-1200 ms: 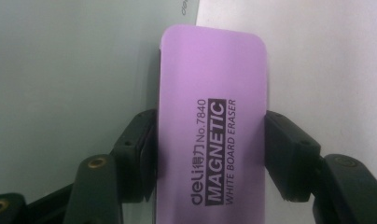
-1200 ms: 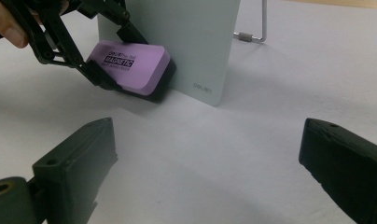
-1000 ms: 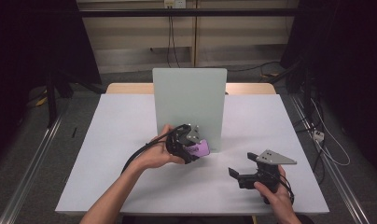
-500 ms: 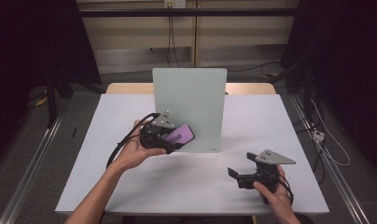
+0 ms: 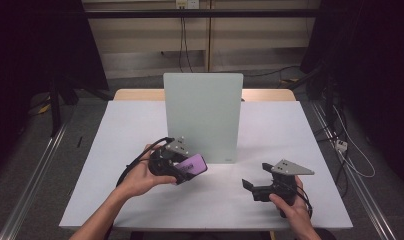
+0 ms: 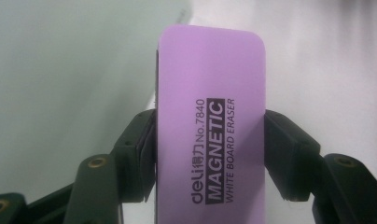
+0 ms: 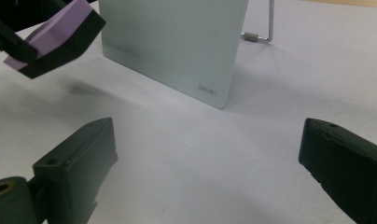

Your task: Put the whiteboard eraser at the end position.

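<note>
On the white table (image 5: pixel 115 150), left gripper (image 5: pixel 177 167) jaws clamp the purple eraser (image 6: pixel 210 126); right gripper (image 5: pixel 252 187) jaws gape.

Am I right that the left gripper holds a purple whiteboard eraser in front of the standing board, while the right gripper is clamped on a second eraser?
Not quite. The right gripper holds nothing: in the right gripper view its jaws stand wide apart over the bare white table. The rest is right: the left gripper clamps the purple eraser in front of the standing board.

White table (image 5: pixel 115 200); pale green board (image 5: pixel 202 112) standing upright on it.
</note>
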`<state>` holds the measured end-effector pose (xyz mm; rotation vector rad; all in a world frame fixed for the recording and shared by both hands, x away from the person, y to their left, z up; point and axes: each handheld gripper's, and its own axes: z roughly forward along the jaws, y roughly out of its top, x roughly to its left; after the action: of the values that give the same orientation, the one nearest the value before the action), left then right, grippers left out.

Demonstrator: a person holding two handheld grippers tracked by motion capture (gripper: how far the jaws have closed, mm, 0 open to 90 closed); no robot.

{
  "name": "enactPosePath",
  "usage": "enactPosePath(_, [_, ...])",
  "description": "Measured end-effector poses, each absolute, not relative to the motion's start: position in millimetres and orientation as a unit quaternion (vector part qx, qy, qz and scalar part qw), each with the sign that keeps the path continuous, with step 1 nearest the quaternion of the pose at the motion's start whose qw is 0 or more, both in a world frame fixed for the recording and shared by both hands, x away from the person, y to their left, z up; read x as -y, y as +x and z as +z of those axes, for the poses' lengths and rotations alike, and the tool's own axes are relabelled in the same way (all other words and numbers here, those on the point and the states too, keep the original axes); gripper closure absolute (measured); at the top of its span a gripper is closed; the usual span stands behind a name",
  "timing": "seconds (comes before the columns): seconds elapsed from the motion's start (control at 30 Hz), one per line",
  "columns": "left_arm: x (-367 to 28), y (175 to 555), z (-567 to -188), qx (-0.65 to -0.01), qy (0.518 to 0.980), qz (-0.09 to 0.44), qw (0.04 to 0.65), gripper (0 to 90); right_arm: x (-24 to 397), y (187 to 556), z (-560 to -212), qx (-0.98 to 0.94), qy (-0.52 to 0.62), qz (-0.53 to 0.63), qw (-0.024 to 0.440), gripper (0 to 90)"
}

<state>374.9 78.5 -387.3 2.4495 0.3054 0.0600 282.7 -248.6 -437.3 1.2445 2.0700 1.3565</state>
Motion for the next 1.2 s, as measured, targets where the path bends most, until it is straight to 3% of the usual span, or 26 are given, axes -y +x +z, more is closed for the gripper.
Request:
enactPosePath(0.4, [-41.2,362.5,-410.5,-0.083,0.958,-0.030,0.274,40.3,252.2,281.3,-436.8,-0.733,0.440,0.483,0.188,3.9])
enactPosePath(0.83, [-29.1,363.1,-427.3,-0.094,0.959,-0.026,0.265,38.9,253.6,282.5,-437.9,-0.730,0.445,0.485,0.182,3.9])
enactPosePath(1.2, [-35.8,360.1,-427.0,-0.107,0.948,0.019,0.300,11.0,251.1,282.7,-437.5,-0.730,0.446,0.483,0.185,4.0])
